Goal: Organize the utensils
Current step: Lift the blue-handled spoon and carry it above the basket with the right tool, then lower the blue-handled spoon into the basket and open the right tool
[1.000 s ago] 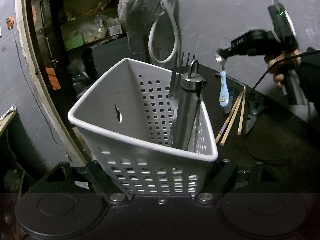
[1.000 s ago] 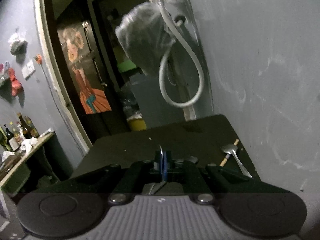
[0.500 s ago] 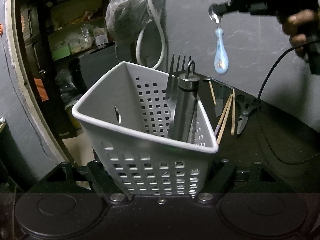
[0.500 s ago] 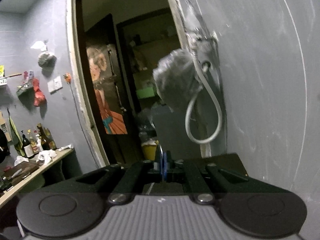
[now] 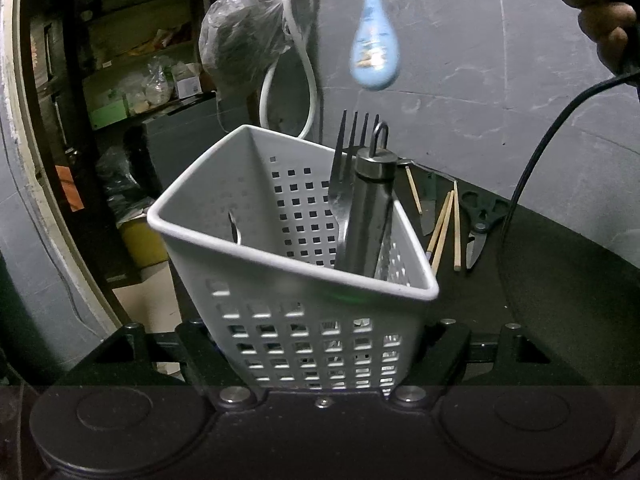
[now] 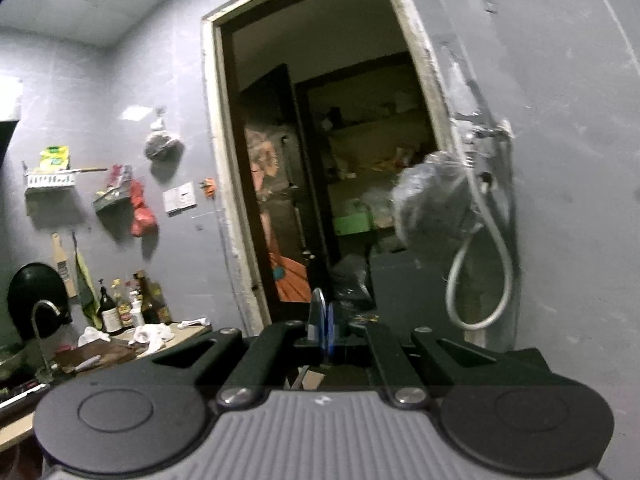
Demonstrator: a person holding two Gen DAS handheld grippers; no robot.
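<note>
A white perforated utensil basket sits between the fingers of my left gripper, whose jaws are closing and press on its sides. A steel fork and a steel cylinder with a loop on top stand in its right corner. Above the basket hangs a spoon with a pale blue handle, handle end down. In the right wrist view my right gripper is shut on the spoon's bowl, pointing level at a doorway. A person's hand holds that gripper at top right.
On the black table right of the basket lie wooden chopsticks, a dark knife and black shears. A black cable loops down from the hand. A hose and a plastic bag hang on the grey wall.
The right gripper has lifted the blue-handled spoon off the table and carried it up and left, over the basket. The basket stays in the left gripper.
</note>
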